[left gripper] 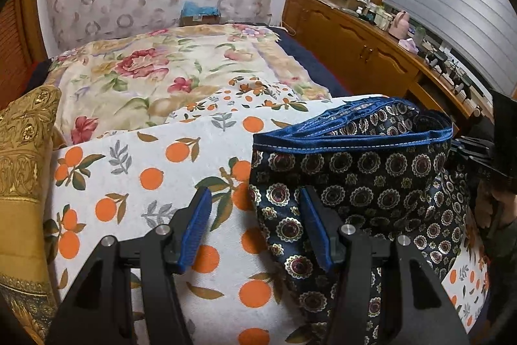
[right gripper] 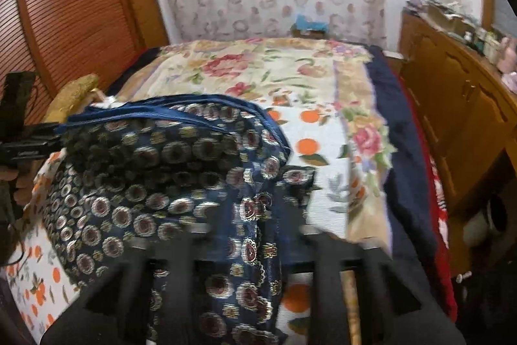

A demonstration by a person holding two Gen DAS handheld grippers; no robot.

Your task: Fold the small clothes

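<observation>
Dark navy shorts [left gripper: 362,180] with a round medallion print and a blue waistband lie on the white orange-print cloth [left gripper: 145,183] on the bed. My left gripper [left gripper: 255,209] is open, its blue pads apart; the right pad [left gripper: 315,231] rests at the shorts' left edge, with no cloth between the pads. In the blurred right wrist view the shorts [right gripper: 168,177] drape over my right gripper [right gripper: 255,215]; its fingers are hidden under the fabric. The right gripper also shows at the right edge of the left wrist view [left gripper: 484,157].
A floral bedspread [left gripper: 155,70] covers the far bed. A gold cushion [left gripper: 22,167] sits at the left. A wooden cabinet [left gripper: 362,44] with clutter runs along the right, with a slatted wooden door [right gripper: 64,21] at the left.
</observation>
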